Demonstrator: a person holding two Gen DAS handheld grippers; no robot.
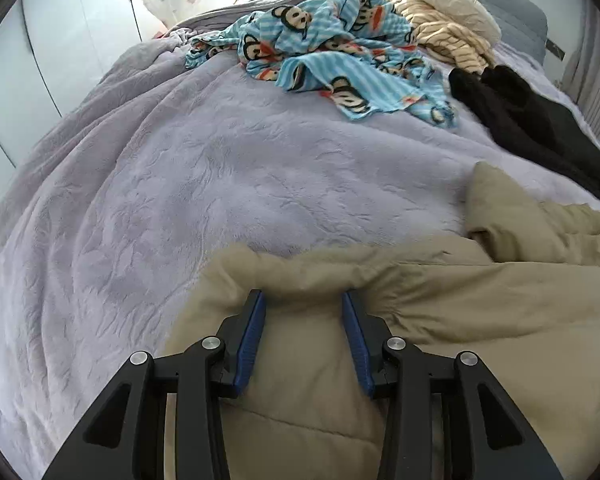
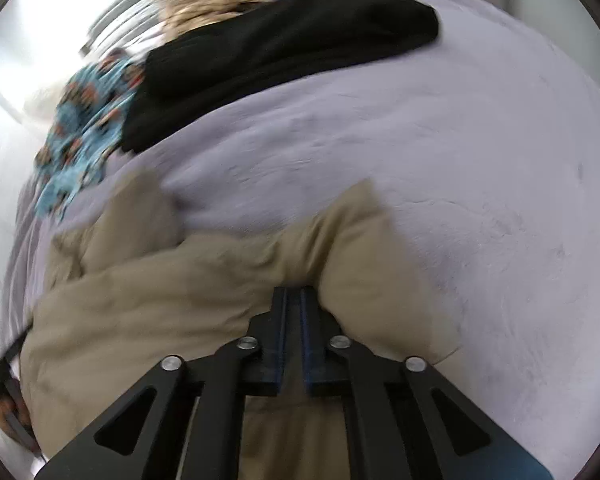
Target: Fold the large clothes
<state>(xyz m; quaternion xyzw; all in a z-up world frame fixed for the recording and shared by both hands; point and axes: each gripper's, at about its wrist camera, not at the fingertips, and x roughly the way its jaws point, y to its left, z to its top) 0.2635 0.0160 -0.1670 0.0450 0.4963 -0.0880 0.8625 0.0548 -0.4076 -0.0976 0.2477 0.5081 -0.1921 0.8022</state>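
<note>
the tan padded coat (image 1: 440, 300) lies on the bed (image 1: 180, 180), long axis running between both hands. left gripper (image 1: 304, 300) spread astride its edge; right gripper (image 2: 294, 292) pinches the opposite edge.

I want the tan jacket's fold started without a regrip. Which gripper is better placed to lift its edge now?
Right. The right gripper is shut on a pinched ridge of the tan jacket, ready to lift. The left gripper straddles a puffed edge with jaws apart, pads not pressing, so it must close first.
</note>
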